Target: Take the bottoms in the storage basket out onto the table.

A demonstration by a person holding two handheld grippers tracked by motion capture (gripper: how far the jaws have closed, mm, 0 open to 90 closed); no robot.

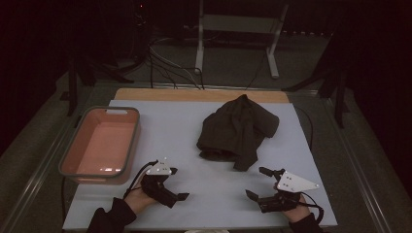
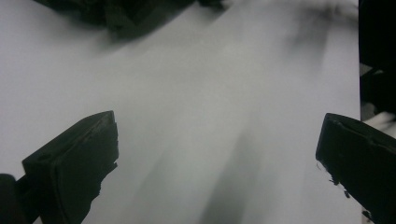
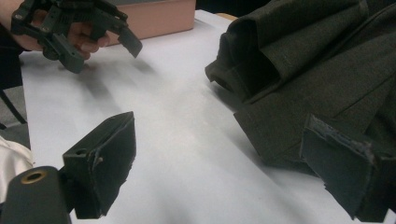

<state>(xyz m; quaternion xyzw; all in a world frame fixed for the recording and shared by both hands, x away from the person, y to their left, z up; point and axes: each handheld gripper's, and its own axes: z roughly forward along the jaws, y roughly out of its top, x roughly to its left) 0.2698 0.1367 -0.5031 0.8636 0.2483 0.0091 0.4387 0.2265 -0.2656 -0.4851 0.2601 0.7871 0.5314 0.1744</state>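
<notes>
From the high view, a dark crumpled garment (image 1: 238,130) lies on the white worktop (image 1: 184,126), its long axis running from a peak at the far edge of the worktop down toward the person, with a narrow flap hanging off its near end. To the left of the garment, well apart from it, a pink tub (image 1: 102,143) with a grey rim sits at the worktop's left edge, its long side running away from the person. Near and left of the garment, the left tongs (image 1: 177,183) are held in a hand (image 1: 138,199) with the jaws spread, pointing right. Near and right of the garment, the right tongs (image 1: 256,183) are also spread wide, pointing left and toward the garment's near flap without touching it. No writing can be read on anything.

In the left gripper view, the left tongs (image 2: 217,154) stand wide apart over bare worktop (image 2: 210,93); the garment (image 2: 121,14) is a dark, blurred mass at the top edge.

In the right gripper view, the right tongs (image 3: 229,158) are spread, and the garment (image 3: 317,70) lies folded just beyond the right-hand jaw; I cannot tell if that jaw touches the cloth. Beyond the garment's left side, the left tongs (image 3: 105,51) hover open in front of the tub (image 3: 163,18).
</notes>
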